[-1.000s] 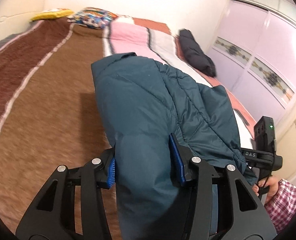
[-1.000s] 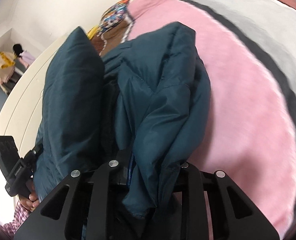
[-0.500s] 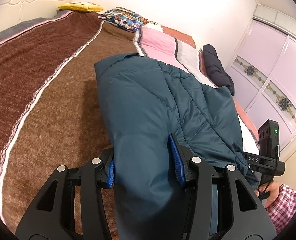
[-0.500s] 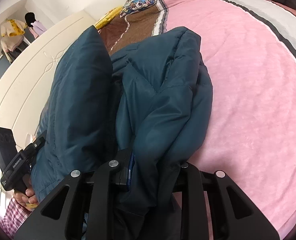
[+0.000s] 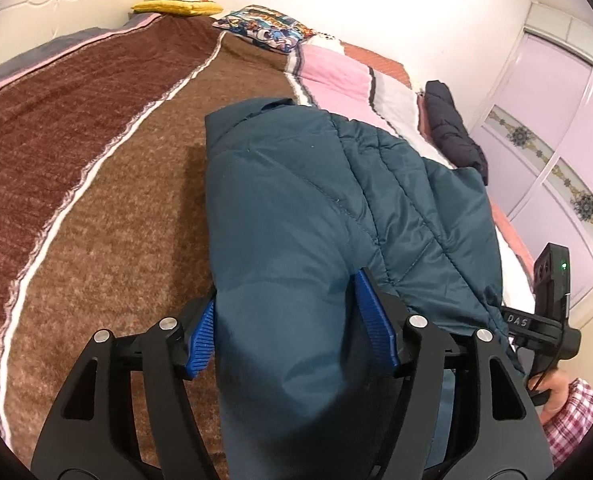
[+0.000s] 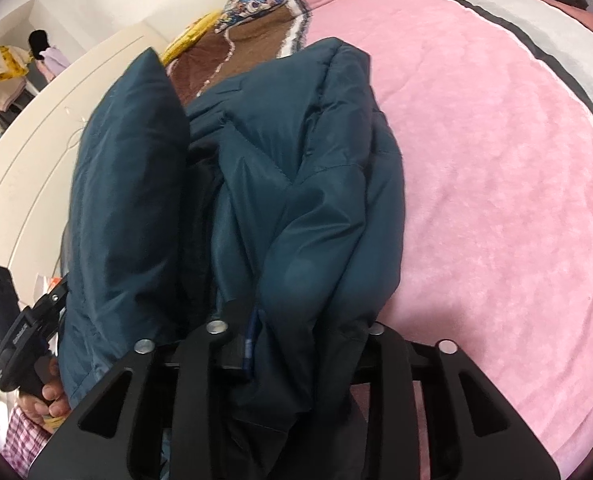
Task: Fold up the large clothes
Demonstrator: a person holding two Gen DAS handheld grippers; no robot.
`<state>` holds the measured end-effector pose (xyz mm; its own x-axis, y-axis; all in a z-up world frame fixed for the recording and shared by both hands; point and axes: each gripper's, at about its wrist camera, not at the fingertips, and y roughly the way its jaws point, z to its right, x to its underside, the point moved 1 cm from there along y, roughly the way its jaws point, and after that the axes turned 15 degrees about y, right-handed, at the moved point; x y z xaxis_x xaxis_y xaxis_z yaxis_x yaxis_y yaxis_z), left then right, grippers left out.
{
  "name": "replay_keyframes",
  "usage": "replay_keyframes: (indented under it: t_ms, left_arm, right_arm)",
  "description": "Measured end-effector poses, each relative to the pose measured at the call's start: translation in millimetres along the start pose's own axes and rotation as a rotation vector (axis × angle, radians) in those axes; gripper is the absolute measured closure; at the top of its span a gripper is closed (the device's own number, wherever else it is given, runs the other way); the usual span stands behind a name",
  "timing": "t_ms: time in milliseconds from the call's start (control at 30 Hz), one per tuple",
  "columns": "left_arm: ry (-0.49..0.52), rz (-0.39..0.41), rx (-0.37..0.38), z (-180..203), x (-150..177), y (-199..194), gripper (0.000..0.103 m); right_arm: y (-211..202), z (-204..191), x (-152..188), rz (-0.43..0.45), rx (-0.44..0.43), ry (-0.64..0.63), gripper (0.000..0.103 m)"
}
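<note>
A dark teal quilted jacket point(image 5: 296, 208) is held bunched and folded above the bed. My left gripper point(image 5: 292, 328) is shut on a thick fold of it, blue pads pressing both sides. In the right wrist view the same jacket point(image 6: 308, 200) drapes over my right gripper point(image 6: 296, 340), which is shut on it; its fingertips are mostly hidden by the fabric. The right gripper's body point(image 5: 552, 304) shows at the right of the left wrist view, and the left gripper's body point(image 6: 12, 328) shows at the lower left of the right wrist view.
The bed has a brown blanket point(image 5: 96, 160) on its left and a pink blanket point(image 6: 496, 160) on its right. A patterned pillow point(image 5: 268, 30), a yellow pillow point(image 5: 176, 6) and a black jacket point(image 5: 452, 128) lie at the far end. Lilac wardrobe doors point(image 5: 556, 120) stand to the right.
Both grippers keep their hold on the jacket. The views have swung and steadied, so more of the brown and pink blankets shows; the jacket hangs much the same.
</note>
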<state>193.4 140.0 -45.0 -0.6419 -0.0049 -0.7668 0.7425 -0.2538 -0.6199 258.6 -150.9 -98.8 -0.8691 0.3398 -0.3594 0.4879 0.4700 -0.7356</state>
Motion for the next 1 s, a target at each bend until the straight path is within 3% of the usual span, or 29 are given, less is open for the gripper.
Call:
replay_keyframes:
  t_ms: [100,367,567,700,833,1000]
  left_arm:
    - [0.01,-0.008,-0.023,2,-1,-5,0.036]
    - [0.047,0.014,-0.035,10,-1,-41,0.036]
    - [0.043,0.015,-0.06,15,21,-81,0.036]
    - [0.008,-0.043,-0.046,14,41,-82,0.036]
    - [0.014,-0.119,-0.047,16,60,-69,0.036]
    - [0.03,-0.156,-0.052,19,73,-61,0.035]
  right_arm:
    - [-2,5,-2,0.003,0.035,0.029,0.051]
    - [-30,16,-9,0.016,0.006,0.1,0.049]
    - [-65,22,8,0.053,-0.011,0.099,0.049]
    - [-82,25,42,0.012,-0.026,0.078,0.048]
    - [-77,29,59,-0.004,0.037,0.052,0.048]
    - [-63,35,62,-0.016,0.103,0.051,0.047]
